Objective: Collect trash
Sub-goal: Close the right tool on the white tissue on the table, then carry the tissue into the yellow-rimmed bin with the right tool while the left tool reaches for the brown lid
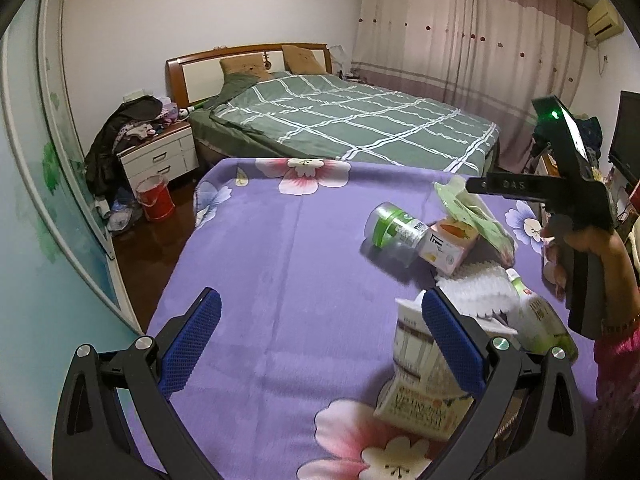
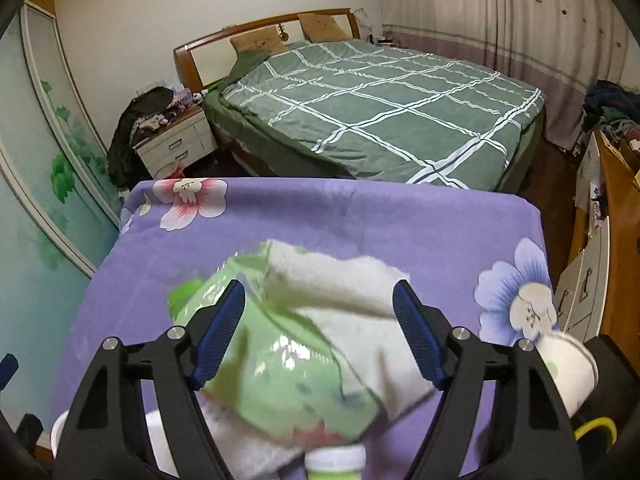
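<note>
Trash lies on a purple flowered tablecloth (image 1: 280, 248): a green-lidded jar (image 1: 394, 230) on its side, a small pink carton (image 1: 448, 248), a green plastic packet (image 1: 472, 212), a white cloth (image 1: 480, 292), a green-and-white bottle (image 1: 540, 320) and a beige carton (image 1: 416, 384). My left gripper (image 1: 326, 340) is open over bare cloth, with the beige carton just outside its right finger. A hand holds my right gripper (image 1: 576, 200) above the packet. In the right wrist view the blurred green packet (image 2: 280, 360) and white cloth (image 2: 340, 280) fill the gap of the right gripper (image 2: 320, 320); its jaws stand wide.
A bed with a green checked cover (image 1: 360, 128) stands behind the table. A nightstand piled with clothes (image 1: 160, 156) and a red bucket (image 1: 154, 200) are at far left. A white cup (image 2: 568, 376) and a wooden cabinet (image 2: 616, 216) lie to the right.
</note>
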{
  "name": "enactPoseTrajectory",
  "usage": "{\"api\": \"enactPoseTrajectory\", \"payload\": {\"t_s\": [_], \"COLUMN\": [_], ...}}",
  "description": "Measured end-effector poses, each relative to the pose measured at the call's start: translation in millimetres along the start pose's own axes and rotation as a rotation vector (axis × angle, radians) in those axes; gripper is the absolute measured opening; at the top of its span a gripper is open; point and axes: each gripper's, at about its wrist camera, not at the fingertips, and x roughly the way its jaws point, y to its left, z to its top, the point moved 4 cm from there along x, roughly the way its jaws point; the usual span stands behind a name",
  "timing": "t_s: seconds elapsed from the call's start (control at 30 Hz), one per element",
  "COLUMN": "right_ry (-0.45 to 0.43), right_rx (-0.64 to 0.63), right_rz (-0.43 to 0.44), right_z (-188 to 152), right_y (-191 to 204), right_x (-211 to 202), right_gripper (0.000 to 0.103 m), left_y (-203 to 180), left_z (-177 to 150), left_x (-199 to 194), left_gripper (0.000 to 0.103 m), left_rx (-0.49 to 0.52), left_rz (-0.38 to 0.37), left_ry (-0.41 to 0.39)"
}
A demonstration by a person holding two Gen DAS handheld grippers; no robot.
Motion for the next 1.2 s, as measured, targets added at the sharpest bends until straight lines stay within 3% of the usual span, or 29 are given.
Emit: {"api": "enactPoseTrajectory", "payload": {"t_s": [0.13,0.23,0.33,0.37,0.57,0.9,1.2], "right_ry": [0.030,0.077,0.083,0.074,-0.020,-0.202,-0.270], "right_rx": [-0.012,-0.004,-0.012,-0.011,-0.025,-0.020,0.014], "right_rz": [-0.018,-0.023,-0.036,-0.033,-0.056,-0.068,-0.140], "right_z": [8,7,4,4,11,19,-33], "right_y": [6,5,4,3,-1,-17,-64], "right_x": [16,26,25,20,-27,-150,-237], "right_gripper": [0.070,0.047,0.013,0.007,0.004,0.003,0.004], "left_y": [-4,-4,-2,-2,0,-6,-35], "left_z": [2,5,6,6,4,-7,-23], "left_x": [8,11,10,10,1,-36,-75], "left_gripper": [0.099,0.099,0.099,0.099,0.099,0.099,0.099], "left_rx": [0.005,0.005,0.004,0.004,0.004,0.016,0.054], "left_rz": [-0.012,-0.022,-0.032,-0.033,-0.050,-0.069,-0.107], "left_ry": [0.000,-0.003,-0.005,-0.006,-0.015,-0.059,-0.094]}}
